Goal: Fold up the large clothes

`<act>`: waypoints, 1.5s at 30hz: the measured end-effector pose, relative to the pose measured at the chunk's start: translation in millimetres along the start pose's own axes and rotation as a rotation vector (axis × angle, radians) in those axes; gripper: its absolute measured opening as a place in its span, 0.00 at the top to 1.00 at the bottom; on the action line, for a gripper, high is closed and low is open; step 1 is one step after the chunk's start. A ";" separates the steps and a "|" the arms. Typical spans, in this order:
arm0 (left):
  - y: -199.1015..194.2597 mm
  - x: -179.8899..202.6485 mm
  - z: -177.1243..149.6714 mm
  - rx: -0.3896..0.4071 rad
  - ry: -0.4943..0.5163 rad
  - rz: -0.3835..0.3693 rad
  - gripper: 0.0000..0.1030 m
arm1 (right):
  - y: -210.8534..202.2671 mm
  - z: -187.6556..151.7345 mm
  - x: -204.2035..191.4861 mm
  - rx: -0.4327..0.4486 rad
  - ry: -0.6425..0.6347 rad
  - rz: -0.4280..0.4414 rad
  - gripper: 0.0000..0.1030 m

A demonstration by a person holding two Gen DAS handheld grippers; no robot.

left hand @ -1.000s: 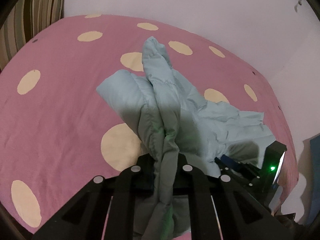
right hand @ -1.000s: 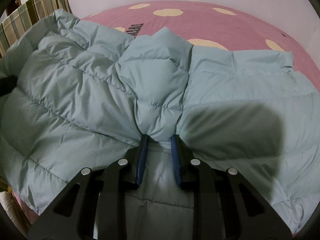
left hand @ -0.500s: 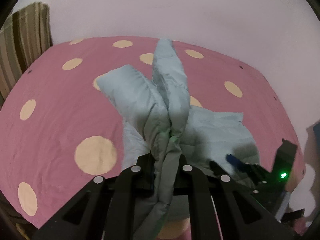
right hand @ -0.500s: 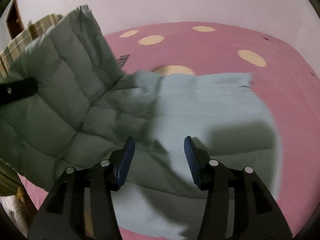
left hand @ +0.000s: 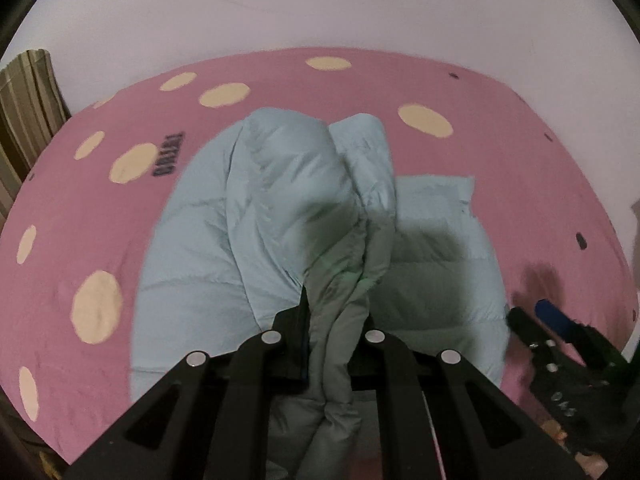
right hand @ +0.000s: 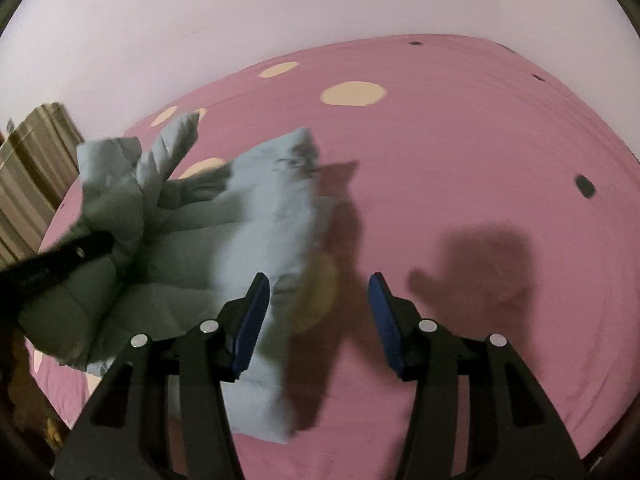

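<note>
A pale blue quilted puffer jacket (left hand: 280, 208) lies on the pink bed. My left gripper (left hand: 338, 320) is shut on a bunched fold of the jacket and holds it up over the rest of the garment. In the right wrist view the jacket (right hand: 264, 216) lies at the left, and the left gripper (right hand: 76, 256) shows there pinching a raised fold. My right gripper (right hand: 318, 312) is open and empty, with its blue pads over the jacket's right edge and bare sheet. The right gripper also shows at the lower right of the left wrist view (left hand: 552, 320).
The bed has a pink sheet with cream dots (left hand: 96, 308) and small dark marks (right hand: 584, 186). A white wall (left hand: 320, 8) runs behind it. A striped cloth (right hand: 28, 168) hangs at the left edge.
My right gripper let go of the jacket, opened wide and drew away to the right. My left gripper kept its hold and carried the fold across over the jacket.
</note>
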State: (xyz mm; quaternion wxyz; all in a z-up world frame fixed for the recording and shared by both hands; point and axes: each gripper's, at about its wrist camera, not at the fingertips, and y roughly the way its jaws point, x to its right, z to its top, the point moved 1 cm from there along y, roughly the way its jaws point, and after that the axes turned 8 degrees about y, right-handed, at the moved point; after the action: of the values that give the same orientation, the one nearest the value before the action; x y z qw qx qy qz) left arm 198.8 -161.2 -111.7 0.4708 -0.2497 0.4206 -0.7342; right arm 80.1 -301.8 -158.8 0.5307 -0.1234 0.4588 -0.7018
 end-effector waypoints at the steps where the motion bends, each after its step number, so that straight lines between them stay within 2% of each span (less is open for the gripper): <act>1: 6.5 6.2 -1.4 -0.009 0.004 -0.001 0.91 | 0.6 0.6 5.7 -0.001 0.007 -0.005 0.50; 9: 40.8 41.7 -19.9 -0.004 0.006 0.032 0.90 | 9.1 2.4 36.2 -0.027 0.049 -0.041 0.49; 12: 42.7 41.0 -20.5 0.008 0.001 0.034 0.90 | 2.0 2.0 34.7 -0.011 0.041 -0.043 0.48; 14: 37.8 40.3 -20.2 0.018 -0.003 0.033 0.89 | -2.8 1.5 33.6 -0.003 0.039 -0.037 0.43; 16: 28.6 45.4 -24.1 0.027 0.012 0.044 0.87 | -8.1 0.5 32.1 0.008 0.034 -0.036 0.42; 18: 15.3 50.5 -29.6 0.041 0.028 0.044 0.82 | -12.3 0.5 27.8 0.013 0.027 -0.033 0.42; 21: -7.1 53.8 -33.2 0.056 0.023 0.001 0.67 | -16.9 3.5 21.7 0.022 0.023 -0.028 0.42; 23: -30.2 53.8 -34.4 0.102 0.017 -0.048 0.56 | -20.6 6.4 16.2 0.033 0.014 -0.029 0.42; 26: -64.8 51.2 -34.9 0.178 0.042 -0.060 0.50 | -25.6 9.1 6.1 0.036 0.010 -0.014 0.42; 29: -89.9 30.0 -35.1 0.241 0.034 -0.032 0.48 | -29.0 9.4 -11.4 0.033 -0.006 0.015 0.41; 31: -95.9 9.9 -36.0 0.264 0.007 -0.003 0.38 | -28.1 9.9 -24.8 0.027 -0.019 0.036 0.37; 32: -96.4 -9.3 -37.8 0.279 -0.017 0.034 0.36 | -26.9 9.6 -33.6 0.021 -0.029 0.047 0.37; 34: -90.5 -37.1 -41.8 0.271 -0.057 0.093 0.36 | -22.0 9.4 -51.3 0.003 -0.047 0.071 0.36; 37: -71.0 -76.3 -45.8 0.226 -0.108 0.136 0.36 | -10.4 10.2 -74.3 -0.020 -0.065 0.087 0.36; 41: -44.6 -111.0 -52.8 0.174 -0.162 0.116 0.36 | 12.4 12.3 -99.2 -0.070 -0.052 0.106 0.36; 45: -18.1 -132.6 -62.3 0.125 -0.217 0.074 0.36 | 34.7 11.6 -116.2 -0.110 -0.058 0.083 0.36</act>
State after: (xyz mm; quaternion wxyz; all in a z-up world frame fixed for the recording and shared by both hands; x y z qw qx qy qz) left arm 199.9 -14.2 -124.8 0.5550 -0.2821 0.3296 -0.7098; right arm 157.0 -208.6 -142.9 0.5648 -0.1537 0.4860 -0.6490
